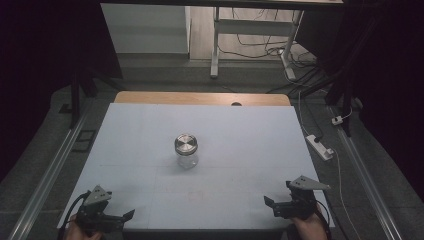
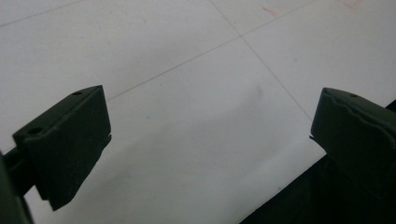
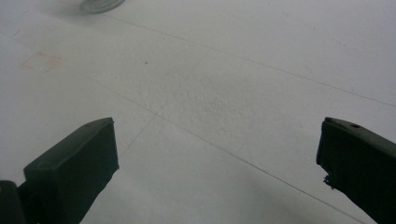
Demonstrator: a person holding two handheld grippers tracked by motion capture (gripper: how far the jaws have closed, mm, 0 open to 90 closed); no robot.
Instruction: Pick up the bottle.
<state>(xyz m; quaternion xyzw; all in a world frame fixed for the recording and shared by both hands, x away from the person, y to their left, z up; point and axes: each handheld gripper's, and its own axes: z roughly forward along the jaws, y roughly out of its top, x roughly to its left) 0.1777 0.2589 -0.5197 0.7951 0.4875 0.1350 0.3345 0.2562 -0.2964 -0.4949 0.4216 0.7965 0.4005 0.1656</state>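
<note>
the left gripper (image 1: 116, 218) and right gripper (image 1: 276, 204) sit nearest, at the near edge of the white table (image 1: 240, 130), both with jaws spread wide and nothing between them. the jar (image 1: 186, 150) with its metal lid (image 1: 186, 143) stands upright well beyond both grippers, midway between them. likely best: one gripper steadies the glass body low, the other squares up on the lid.

You are working under dim light: the white table (image 1: 150, 130) is evenly lit, its surroundings black. The jar (image 1: 186, 150) throws a faint near-side shadow. Both gripper views are soft and grainy.
</note>
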